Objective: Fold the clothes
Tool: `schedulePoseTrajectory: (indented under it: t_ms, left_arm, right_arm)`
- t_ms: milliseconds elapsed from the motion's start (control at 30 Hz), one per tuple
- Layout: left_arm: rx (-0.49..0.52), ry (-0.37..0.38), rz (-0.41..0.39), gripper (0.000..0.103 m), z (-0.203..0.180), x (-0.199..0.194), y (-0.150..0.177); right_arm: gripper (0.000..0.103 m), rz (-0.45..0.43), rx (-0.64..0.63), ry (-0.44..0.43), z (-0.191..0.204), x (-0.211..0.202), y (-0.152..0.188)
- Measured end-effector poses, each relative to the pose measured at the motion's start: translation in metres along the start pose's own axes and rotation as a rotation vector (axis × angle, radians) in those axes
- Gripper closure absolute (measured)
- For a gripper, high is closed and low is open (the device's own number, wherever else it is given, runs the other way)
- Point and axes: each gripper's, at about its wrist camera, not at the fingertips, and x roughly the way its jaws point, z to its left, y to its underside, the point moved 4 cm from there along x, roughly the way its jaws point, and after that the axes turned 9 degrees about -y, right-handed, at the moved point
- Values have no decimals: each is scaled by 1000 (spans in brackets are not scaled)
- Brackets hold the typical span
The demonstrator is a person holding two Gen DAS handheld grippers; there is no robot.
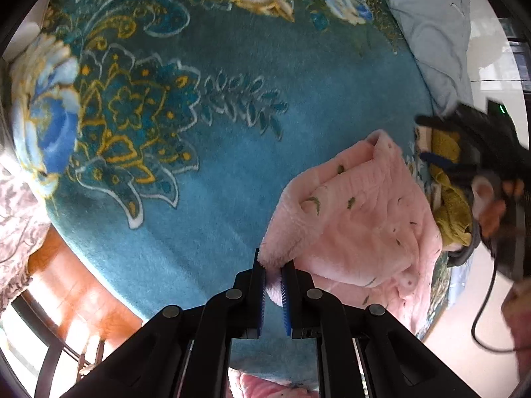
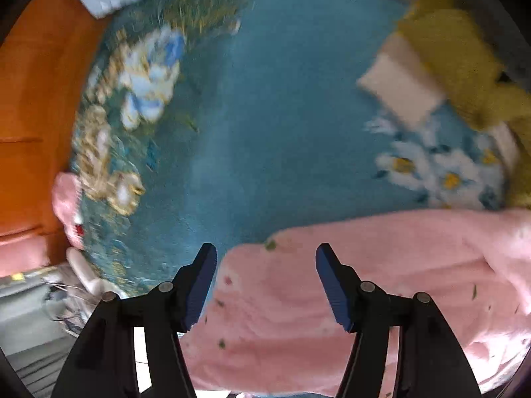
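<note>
A fluffy pink garment [image 1: 358, 229] with small green leaf prints lies on a teal floral blanket [image 1: 205, 172]. My left gripper [image 1: 274, 267] is shut on the pink garment's near edge, fabric pinched between its blue pads. In the left wrist view my right gripper [image 1: 471, 146] hovers beyond the garment's far side over yellow cloth. In the right wrist view, which is blurred, my right gripper [image 2: 265, 253] is open and empty above the pink garment [image 2: 332, 298], its left finger over the blanket [image 2: 265, 116].
A yellow and white garment [image 2: 448, 63] lies at the blanket's edge past the pink one; it also shows in the left wrist view [image 1: 451, 205]. A pale blue quilt [image 1: 431, 33] lies at the far side. Orange wooden floor [image 2: 33, 99] borders the bed.
</note>
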Motion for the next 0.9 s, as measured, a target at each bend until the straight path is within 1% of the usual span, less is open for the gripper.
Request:
schedulePoseTrajectory:
  t_ms: [133,333,433,567,633,667,700,733,800,867,900]
  left_arm:
    - [-3,5,42,93,7,15,4]
    - [13,11,73,92,10,24,4]
    - [16,12,85,92,10,25,1]
    - [18,22,80,92,9,23,-3]
    - [17,31,78,92,9,21,-6]
    - [17,35,77,92,8,20,-7]
    - [18,39,76,92,8,20,-8]
    - [18,43,75,92,7,19,-9]
    - [19,51,73,92,7,17,-11]
    - [18,69,50,94,6,8,-13]
    - [17,85,13,94,6,-2,-16]
  right_arm:
    - [40,84,-26,84,20,46,-10]
    - [40,176,-38,171,17,87,6]
    - [38,220,-50,213,18,96,17]
    - [38,240,-75,237,20,89,29]
    - [48,246,-73,252,18,81,35]
    - [64,250,-72,259,18,78,37]
    - [70,253,-71,267,17,74,40]
    - [71,253,-79,275,17,71,42]
    - [78,243,-106,296,19,66,44]
    - [81,170,-123,290,27,52,37]
    - [82,128,-130,284,32,44,33]
